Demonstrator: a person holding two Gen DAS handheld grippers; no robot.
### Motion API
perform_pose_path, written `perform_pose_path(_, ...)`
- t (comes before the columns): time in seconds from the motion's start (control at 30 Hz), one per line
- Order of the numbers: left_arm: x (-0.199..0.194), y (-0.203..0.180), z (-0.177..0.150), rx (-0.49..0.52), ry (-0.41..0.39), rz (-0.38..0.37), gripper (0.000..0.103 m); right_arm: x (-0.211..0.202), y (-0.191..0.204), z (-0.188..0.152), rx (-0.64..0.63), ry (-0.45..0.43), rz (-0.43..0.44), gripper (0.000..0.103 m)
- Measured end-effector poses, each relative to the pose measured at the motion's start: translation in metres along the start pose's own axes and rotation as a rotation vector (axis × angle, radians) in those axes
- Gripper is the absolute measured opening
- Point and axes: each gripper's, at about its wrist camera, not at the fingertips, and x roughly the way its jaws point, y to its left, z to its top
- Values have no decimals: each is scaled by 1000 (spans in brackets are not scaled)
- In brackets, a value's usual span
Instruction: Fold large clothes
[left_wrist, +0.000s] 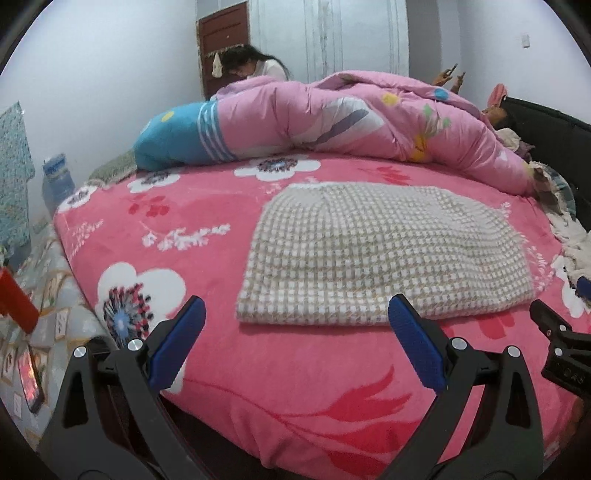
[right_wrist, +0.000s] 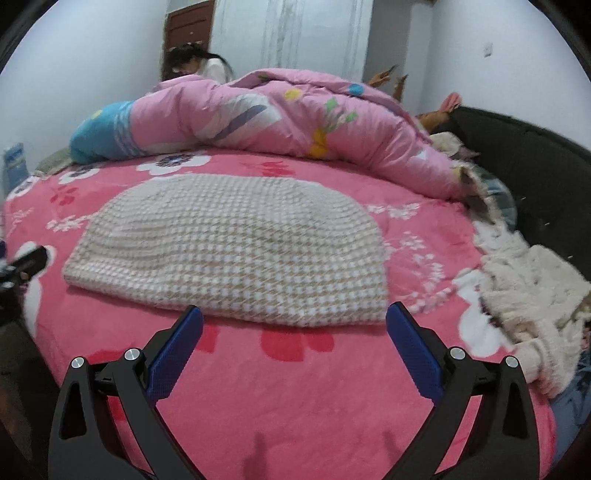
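Your garment lies flat on the pink bed, already folded into a compact checked slab, its long axis running left to right across both views and its near, rounded edge facing you. Your left gripper hangs just short of that edge with its jaws spread wide and nothing between them; in its view the cloth sits ahead and off to the right, so only the right-hand pad reaches the garment's near edge, toward its right end. Your right gripper is likewise wide open and empty, and here the cloth lies straight ahead, its near edge spanning the gap between the two pads, though more of the slab stretches away to the left. So the right gripper looks better centred on the near edge, while the left one covers the garment's left half only if you slide it rightward, or rather forward, onto the cloth. The two grippers are close side by side; each shows at the edge of the other's view. A pink quilt is heaped well beyond the garment, and a fluffy white cloth lies near its right end, apart from it. If another fold is wanted, I judge it would turn across the long axis.
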Motion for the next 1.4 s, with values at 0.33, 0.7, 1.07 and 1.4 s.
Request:
perform_pose_path(0.33, 18, -2, -19, -59, 106, 8, 96, 4, 11, -6, 1, 47, 80, 96)
perform_pose_path(0.7, 31, -10, -23, -78, 178, -6, 96, 15, 17, -8, 15, 99, 105, 96)
perform_pose_path(1.07, 27, -19, -23, -49, 168, -2, 96, 20, 23, -14, -1, 130, 112, 96)
perform_pose_path(1.4, 24, -22, -23, -43, 165, -11, 96, 19, 22, -15, 0, 129, 110, 96)
